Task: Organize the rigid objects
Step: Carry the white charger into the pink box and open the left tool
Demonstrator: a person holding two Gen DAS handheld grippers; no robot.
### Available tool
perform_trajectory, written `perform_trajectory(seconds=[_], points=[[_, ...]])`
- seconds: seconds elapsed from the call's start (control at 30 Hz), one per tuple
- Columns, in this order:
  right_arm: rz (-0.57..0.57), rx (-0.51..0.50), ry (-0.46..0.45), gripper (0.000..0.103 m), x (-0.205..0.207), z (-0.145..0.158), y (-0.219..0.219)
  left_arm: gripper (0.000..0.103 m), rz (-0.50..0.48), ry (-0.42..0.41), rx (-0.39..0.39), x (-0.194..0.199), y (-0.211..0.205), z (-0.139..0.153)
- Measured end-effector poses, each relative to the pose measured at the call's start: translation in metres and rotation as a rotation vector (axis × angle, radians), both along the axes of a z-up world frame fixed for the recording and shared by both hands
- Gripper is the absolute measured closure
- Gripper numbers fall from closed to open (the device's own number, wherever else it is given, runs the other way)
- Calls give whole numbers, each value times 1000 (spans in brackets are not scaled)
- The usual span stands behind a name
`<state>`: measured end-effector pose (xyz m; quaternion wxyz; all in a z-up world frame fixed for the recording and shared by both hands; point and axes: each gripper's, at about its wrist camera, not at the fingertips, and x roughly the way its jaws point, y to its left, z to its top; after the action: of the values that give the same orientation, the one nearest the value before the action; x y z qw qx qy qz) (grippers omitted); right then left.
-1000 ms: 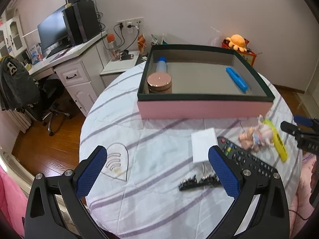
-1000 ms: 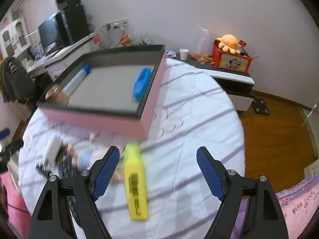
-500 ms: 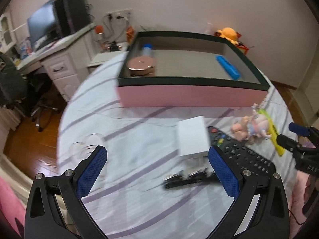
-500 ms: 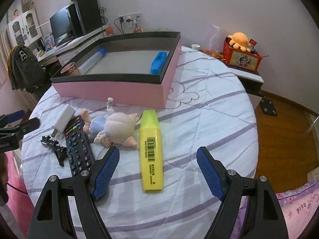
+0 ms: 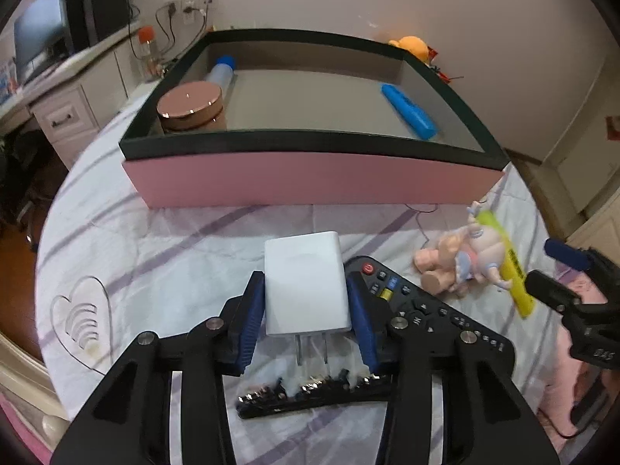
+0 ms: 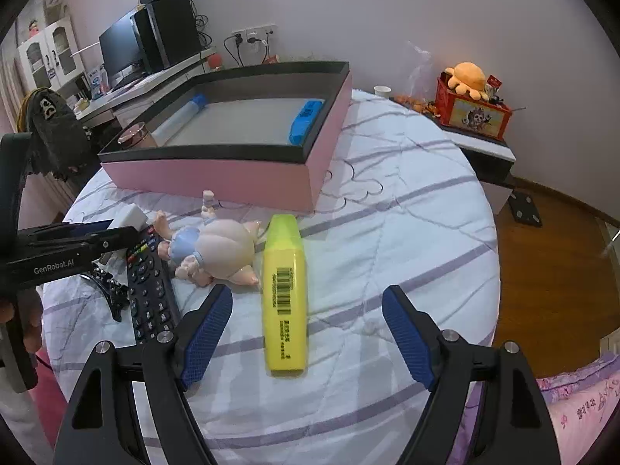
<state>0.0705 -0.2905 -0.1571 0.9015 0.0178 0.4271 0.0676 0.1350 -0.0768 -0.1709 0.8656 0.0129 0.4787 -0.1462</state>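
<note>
My left gripper (image 5: 306, 316), its jaws just closed, pinches the white charger (image 5: 304, 279) by its flat sides near the tabletop's (image 6: 407, 232) front edge, for the pink box (image 5: 310, 178), while my right gripper (image 6: 306, 335) hangs wide over the yellow highlighter (image 6: 285, 294).

Remote control (image 5: 416, 310) partly behind left tool (image 5: 306, 319)

**Colours on the round worktop**

The cloth (image 6: 407, 232) is white with purple stripes. The box (image 5: 310, 182) is pink outside, black-rimmed, grey inside, holding a blue case (image 5: 409, 116) and a copper-lidded jar (image 5: 190, 106). The charger (image 5: 306, 283) is white, the marker (image 6: 285, 294) yellow with a black barcode, the remote (image 6: 149, 290) black, and the doll (image 6: 217, 248) pale pink and blue.
</note>
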Motion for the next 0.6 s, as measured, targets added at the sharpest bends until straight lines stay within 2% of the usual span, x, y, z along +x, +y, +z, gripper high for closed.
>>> perform_trajectory(seconds=[0.13,0.33,0.43,0.6], points=[[19,8,-18,22,2,7,3,60,0,-15,-6,-3,1,5],[37,32,-62,22,6,23,2,60,-2,-86,-37,-7,11,41],[46,65,-89,22,11,32,0,60,8,-136,-18,5,8,61],[50,85,-123,22,24,42,-1,60,13,-162,-4,37,-3,75]])
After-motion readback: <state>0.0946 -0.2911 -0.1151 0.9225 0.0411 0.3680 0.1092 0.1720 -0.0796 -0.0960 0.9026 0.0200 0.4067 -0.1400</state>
